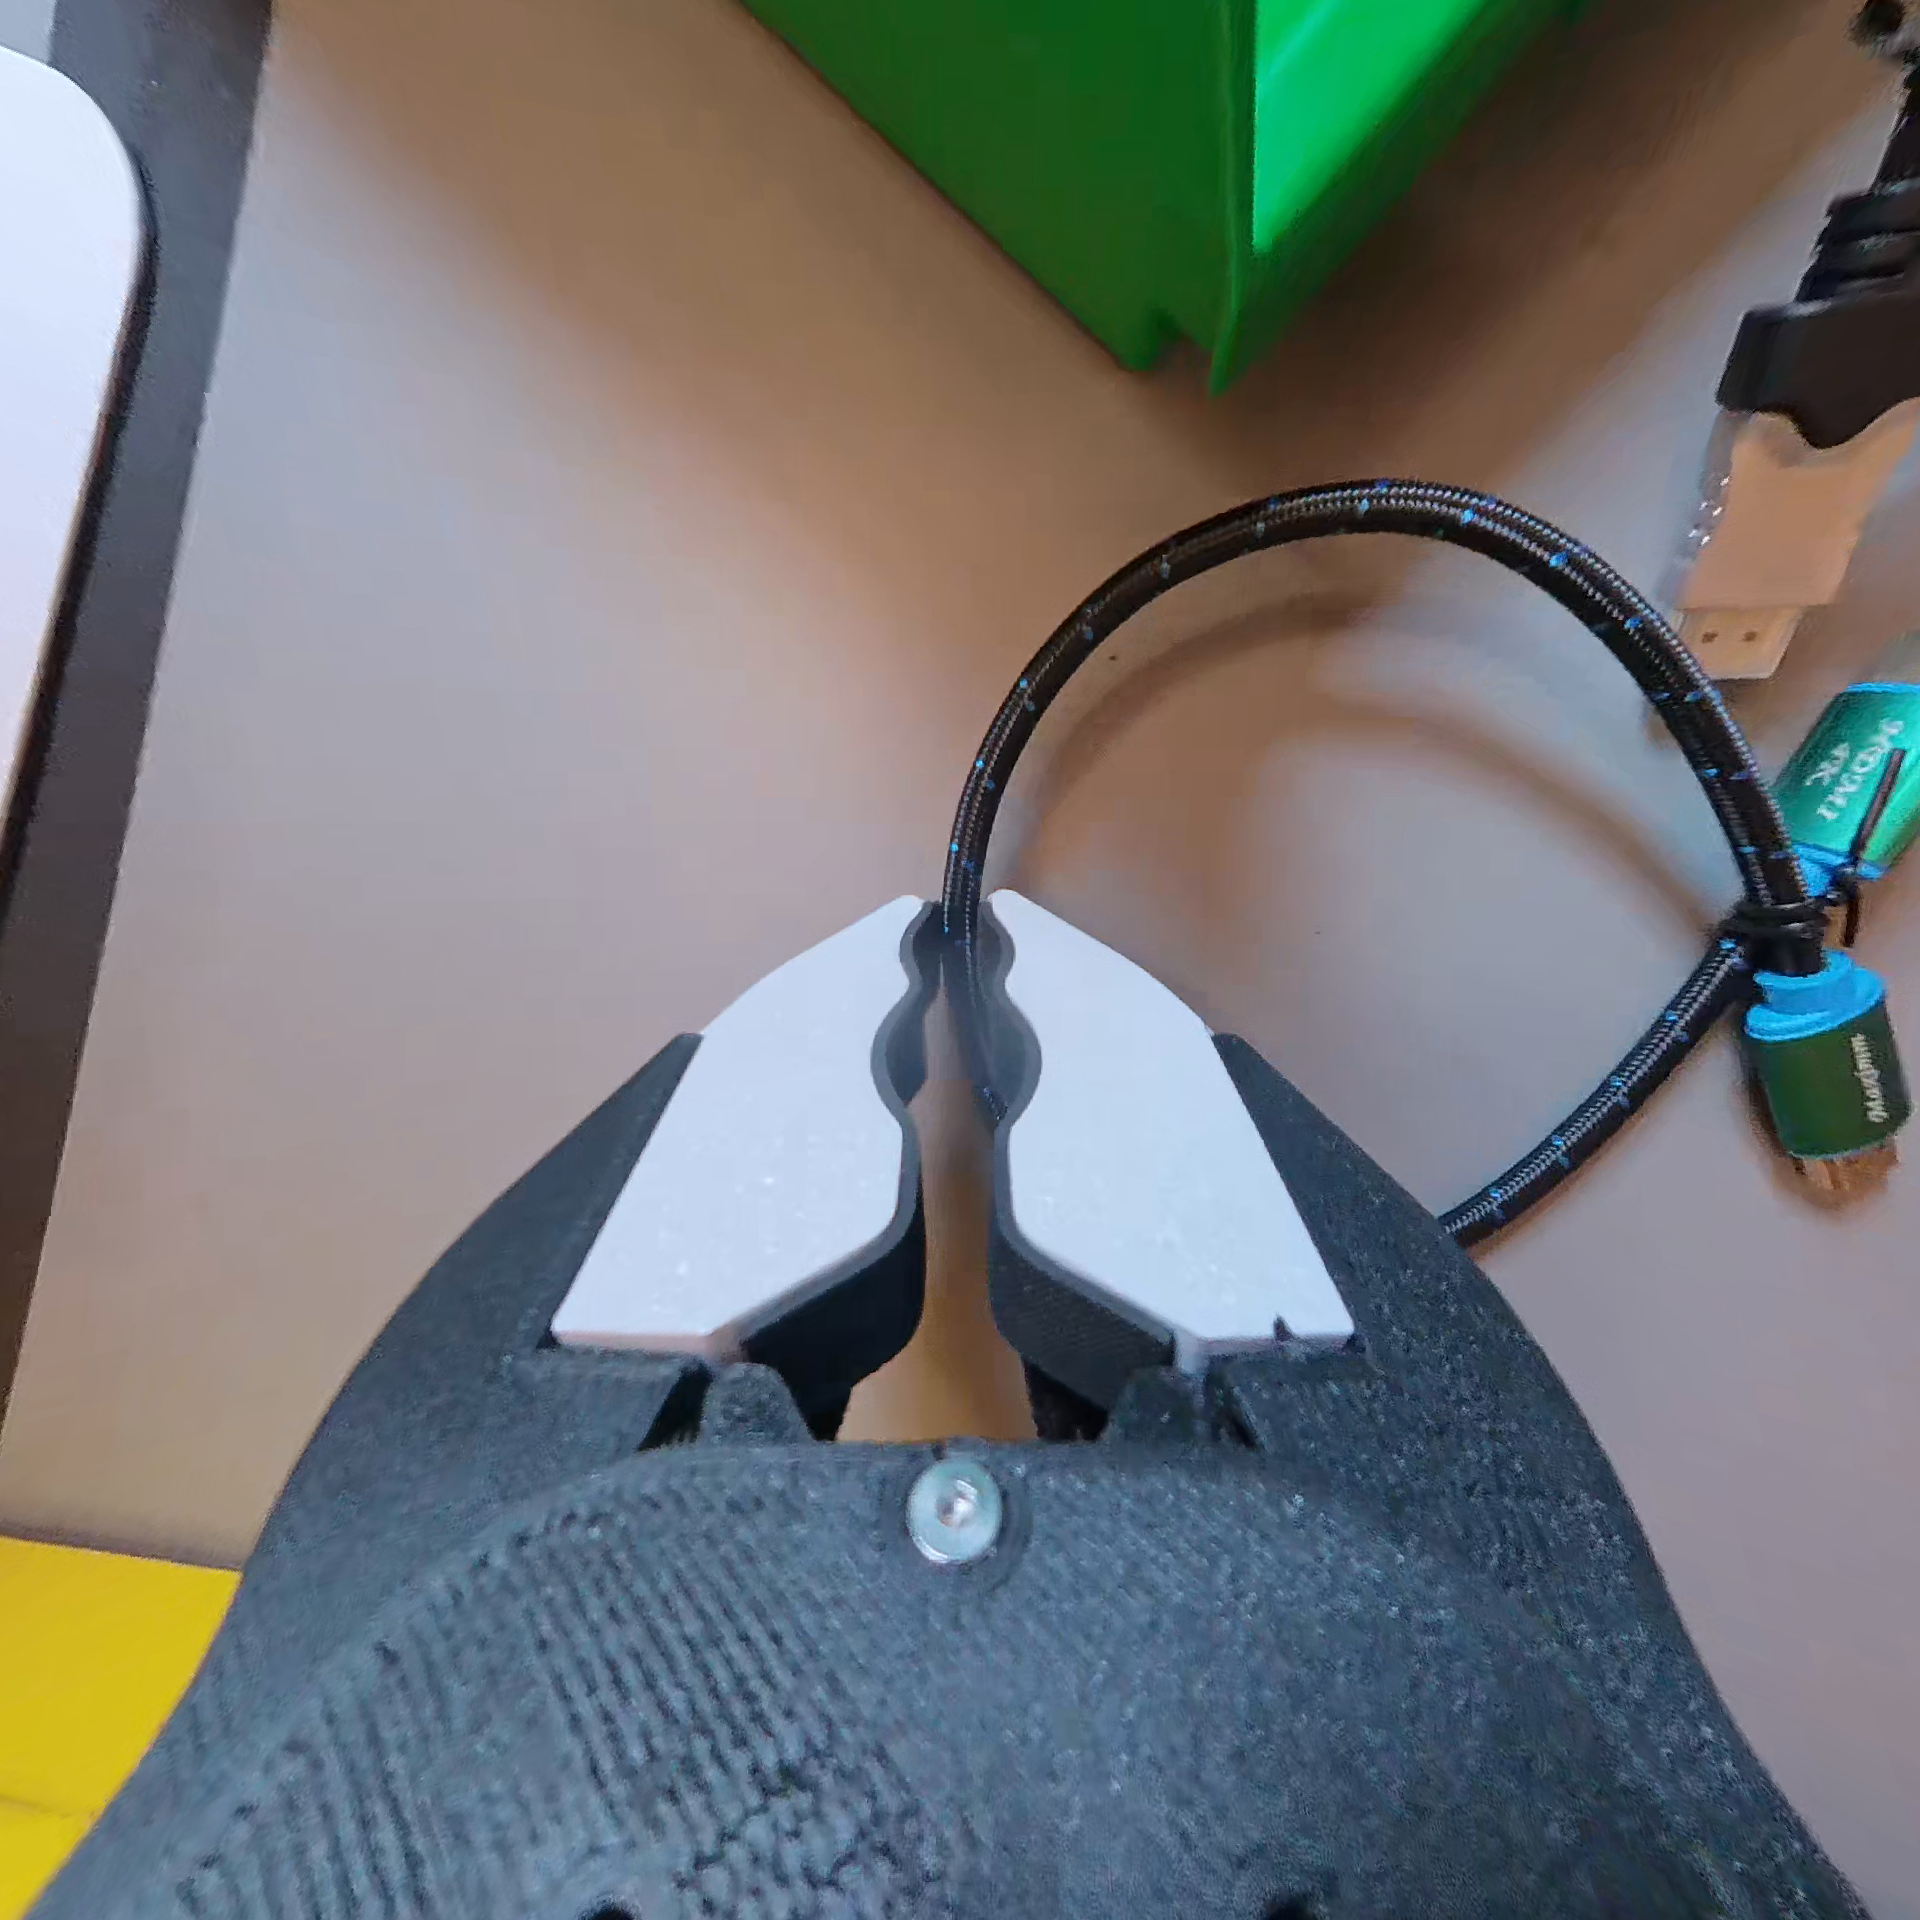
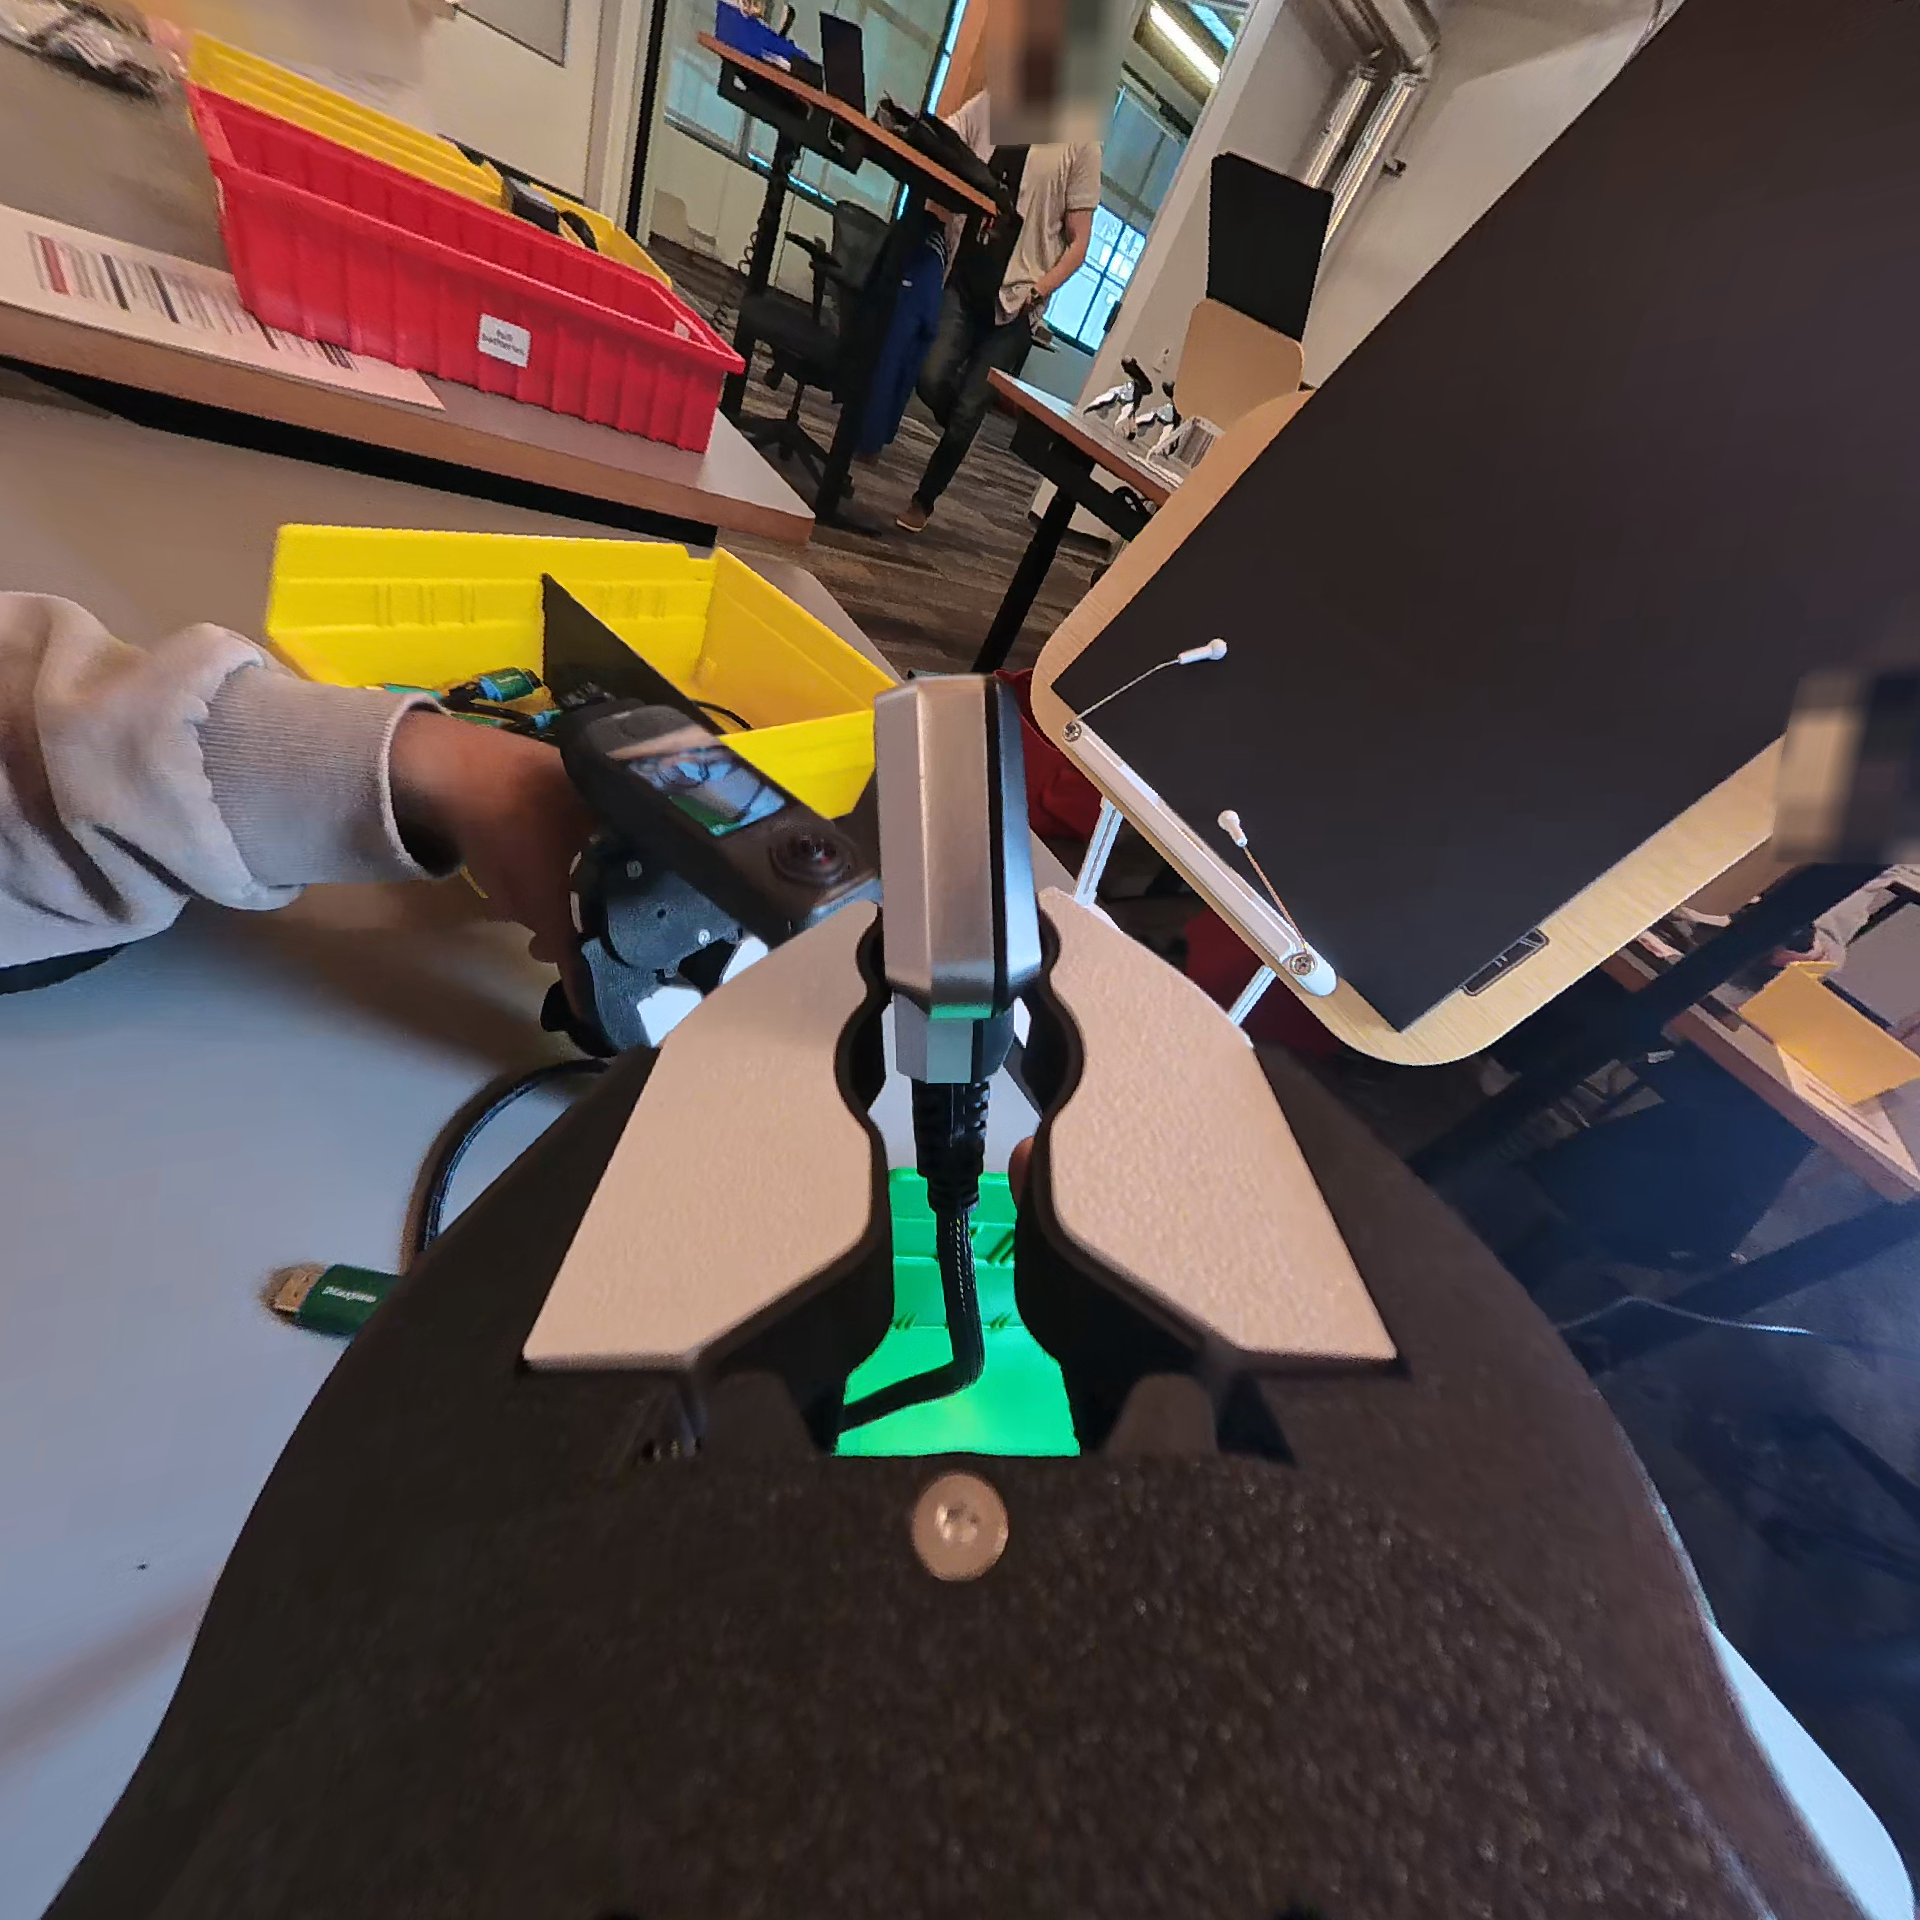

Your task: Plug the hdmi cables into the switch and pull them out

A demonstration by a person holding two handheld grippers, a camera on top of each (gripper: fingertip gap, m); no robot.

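My left gripper [image 1: 961, 914] is shut on a black braided hdmi cable [image 1: 1174, 551] just above the table. The cable loops up and right to a green plug [image 1: 1829, 1070] lying on the table. A second green plug [image 1: 1860, 779] lies beside it. My right gripper [image 2: 956, 914] is shut on the grey switch [image 2: 951, 831] and holds it upright in the air, its short black lead [image 2: 961, 1247] hanging down. The left wrist view shows the switch [image 1: 1745, 530] at the right, above the plugs. One green plug [image 2: 332, 1299] shows in the right wrist view.
A green bin [image 1: 1143, 156] stands at the back of the table and shows under my right gripper [image 2: 966, 1403]. A yellow bin [image 2: 499, 603] with more cables sits behind the hand [image 2: 488, 810] holding the left gripper [image 2: 665, 987]. A red bin [image 2: 447, 281] and a person are farther off. One gripper's finger ends stand about 25 cm off the other's.
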